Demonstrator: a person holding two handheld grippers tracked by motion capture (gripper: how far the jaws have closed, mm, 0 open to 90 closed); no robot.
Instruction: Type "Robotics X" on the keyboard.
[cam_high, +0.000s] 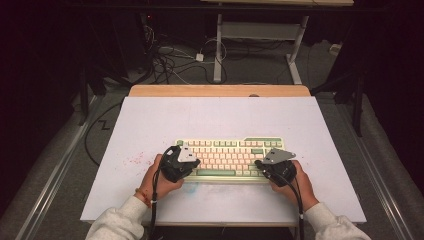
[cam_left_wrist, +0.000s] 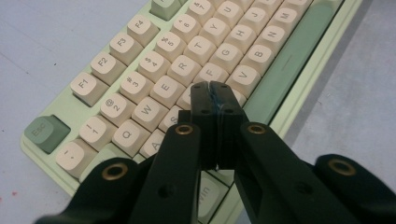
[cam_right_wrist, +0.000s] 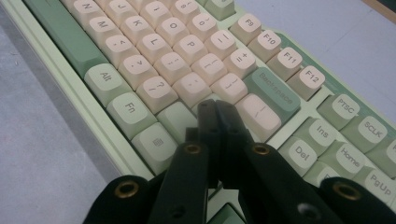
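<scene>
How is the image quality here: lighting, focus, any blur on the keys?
High view: the white table top is evenly lit, the room around it dark, and the pale green keyboard with cream keys is too small to read. Left gripper view: legends sharp, black shut left gripper soft. Right gripper view: legends readable, right gripper slightly blurred.

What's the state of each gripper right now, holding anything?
Left gripper: closed, holding nothing, fingers together over the left keys of the keyboard.
Right gripper: closed, holding nothing, fingers together over the keyboard's right-hand keys.
</scene>
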